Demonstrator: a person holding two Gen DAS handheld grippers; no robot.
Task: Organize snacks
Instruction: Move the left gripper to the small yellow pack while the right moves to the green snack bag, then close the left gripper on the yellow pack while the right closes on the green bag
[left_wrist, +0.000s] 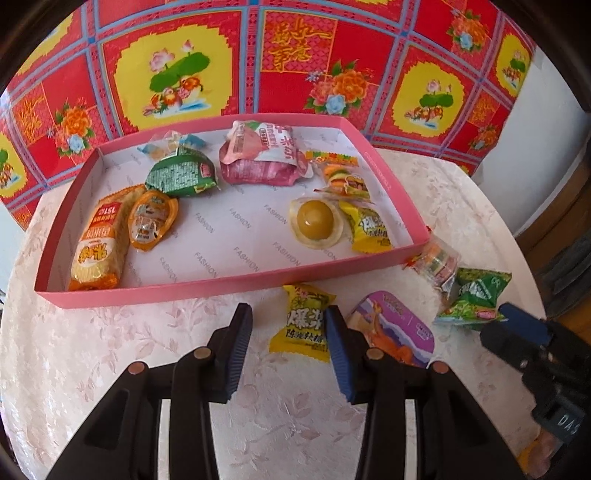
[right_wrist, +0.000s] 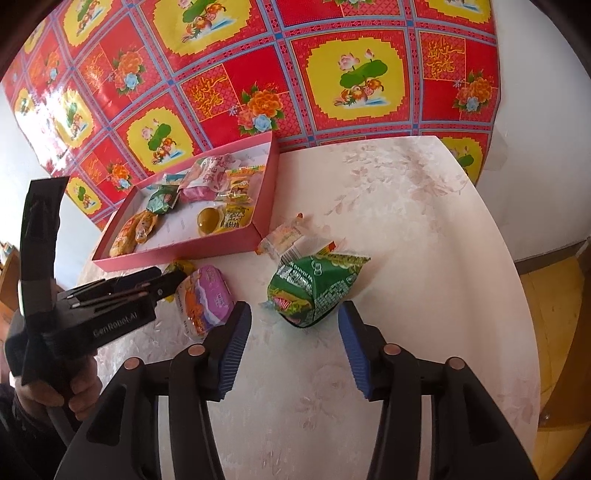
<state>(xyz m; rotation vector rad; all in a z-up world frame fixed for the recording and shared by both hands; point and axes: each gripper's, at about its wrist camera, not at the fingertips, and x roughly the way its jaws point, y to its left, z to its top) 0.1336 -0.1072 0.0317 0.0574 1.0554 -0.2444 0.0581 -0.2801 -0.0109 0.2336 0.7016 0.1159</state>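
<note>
The left gripper hangs with its jaws apart and nothing clamped; the yellow candy packet lies on the table just ahead between the fingertips, nearer the right-hand pad. To take it cleanly, the gripper would probably do best to centre over the packet's middle, come down to the cloth and close across its width, clear of the purple snack cup just to its right. The right gripper also stands open, the green packet just beyond its tips, untouched. Farther ahead, the pink tray holds an orange rice-cracker pack, a small orange cup, a green pack, a pink pack, burger gummies, a yellow jelly and another yellow candy.
</note>
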